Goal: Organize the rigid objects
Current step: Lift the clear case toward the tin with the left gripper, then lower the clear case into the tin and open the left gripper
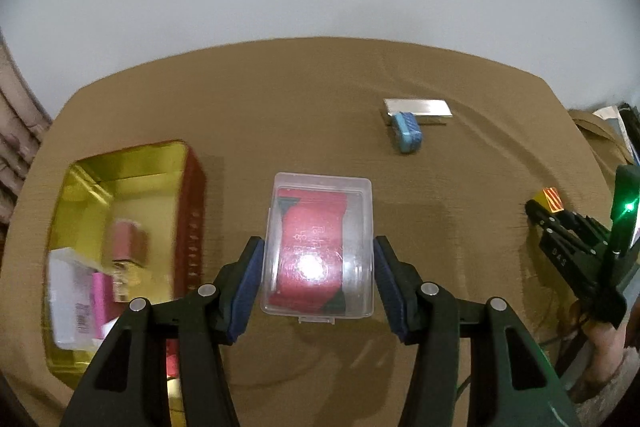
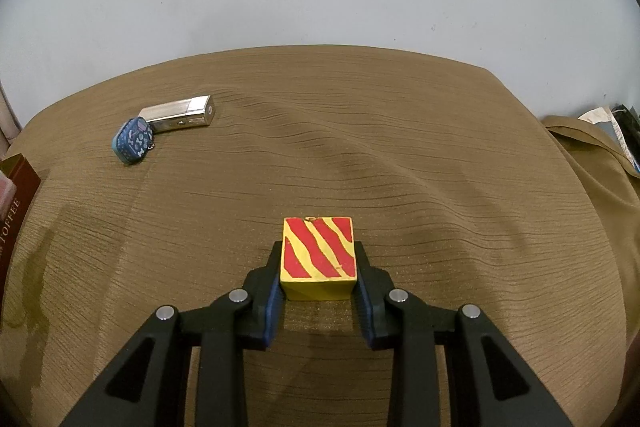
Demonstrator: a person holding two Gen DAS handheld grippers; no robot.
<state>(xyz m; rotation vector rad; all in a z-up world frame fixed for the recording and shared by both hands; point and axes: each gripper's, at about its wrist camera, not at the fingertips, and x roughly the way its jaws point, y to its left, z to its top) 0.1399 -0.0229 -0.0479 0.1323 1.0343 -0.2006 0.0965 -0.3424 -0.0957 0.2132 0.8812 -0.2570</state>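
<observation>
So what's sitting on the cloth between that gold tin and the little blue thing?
The clear plastic box with a red packet inside, clamped in the left gripper, lies between the gold tin and the blue item; the left wrist view shows it.

Dim, even indoor light; glare spots the clear plastic box (image 1: 320, 239), the tin (image 1: 120, 247) at left blurs, and fisheye edges curve darkly.

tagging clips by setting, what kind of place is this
Probably a home, not a workshop: a table under a wrinkled brown cloth against a plain wall, a toffee tin used for storage, and small household items like a clear plastic case.
</observation>
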